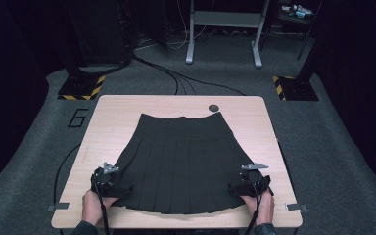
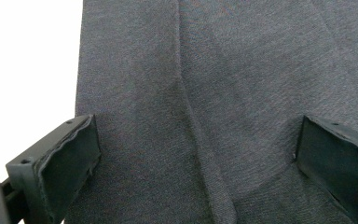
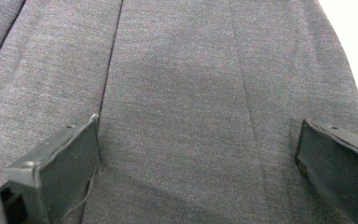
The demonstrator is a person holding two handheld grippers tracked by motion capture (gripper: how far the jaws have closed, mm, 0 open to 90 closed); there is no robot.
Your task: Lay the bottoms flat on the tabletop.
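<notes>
One black pleated skirt (image 1: 183, 161) lies flat on the wooden table (image 1: 112, 110), waistband toward the far edge and hem at the near edge. Two grippers rest on its hem corners: left gripper (image 1: 122, 190) and right gripper (image 1: 235, 188), each with jaws spread wide over the fabric. Bare tabletop borders the skirt on both sides; one small dark disc (image 1: 214, 107) lies near the far edge.

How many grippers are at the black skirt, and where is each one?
2. The left gripper is at the near left corner of the skirt; the right gripper is at its near right corner. Both have open jaws over the fabric.
</notes>
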